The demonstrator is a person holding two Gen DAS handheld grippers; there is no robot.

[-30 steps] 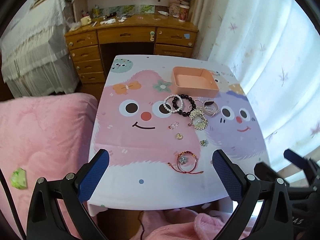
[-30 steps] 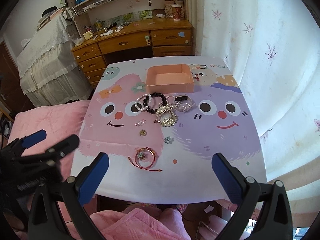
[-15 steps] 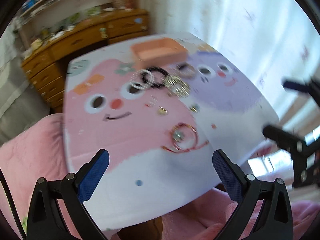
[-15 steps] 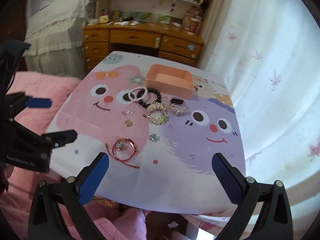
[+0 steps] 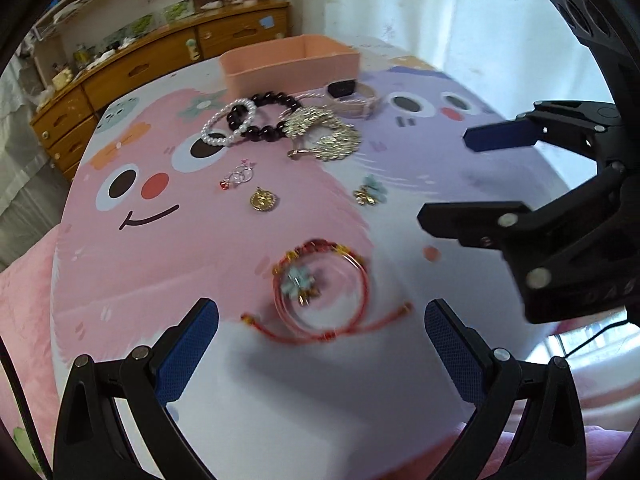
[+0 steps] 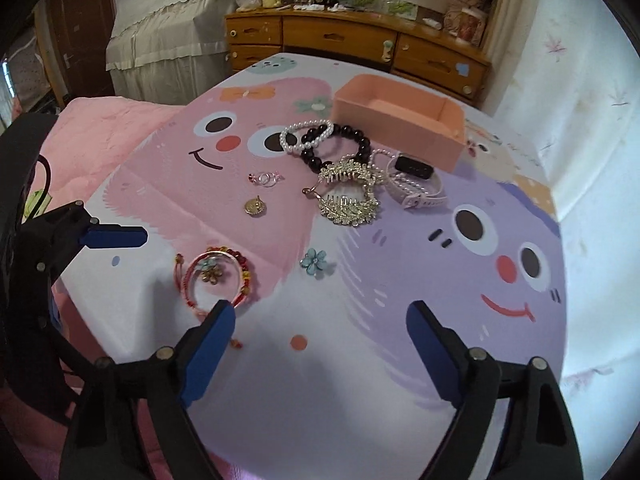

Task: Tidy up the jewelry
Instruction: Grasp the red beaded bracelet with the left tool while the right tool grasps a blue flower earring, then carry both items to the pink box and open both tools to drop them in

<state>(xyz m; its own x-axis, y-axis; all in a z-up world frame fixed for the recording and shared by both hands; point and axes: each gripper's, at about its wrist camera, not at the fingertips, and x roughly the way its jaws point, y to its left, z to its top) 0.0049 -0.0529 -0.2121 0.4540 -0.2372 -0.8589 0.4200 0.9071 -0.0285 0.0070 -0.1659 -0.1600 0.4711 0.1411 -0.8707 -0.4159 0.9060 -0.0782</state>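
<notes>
The left claw (image 5: 320,336) hangs just above the near edge of the worktop (image 5: 280,400), its blue pads spread wide and holding nothing. Directly ahead of it, lined up with the gap between the pads, lies a red cord bracelet (image 5: 320,292) with a pale flower charm inside its loop — flat on the cloth, loose cord ends trailing to either side. The right claw (image 6: 320,340) is also wide and empty, hovering over the white and purple part of the cloth; the same bracelet sits by its left pad. Further out are a blue flower clip (image 6: 315,262), a gold pendant (image 6: 255,205) and a small ring (image 6: 265,178). Beyond them lies a tangle of pearl bracelet (image 6: 306,134), black bead bracelet (image 6: 336,144), gold hair combs (image 6: 348,192) and a pink watch (image 6: 416,184). The peach tray (image 6: 400,128) stands empty at the far end. The likely step is picking up the red bracelet with the left claw. To do it well, come down straight, set one pad inside the loop and one outside, and pinch the beaded rim — not the thin cord, which would probably slip.
</notes>
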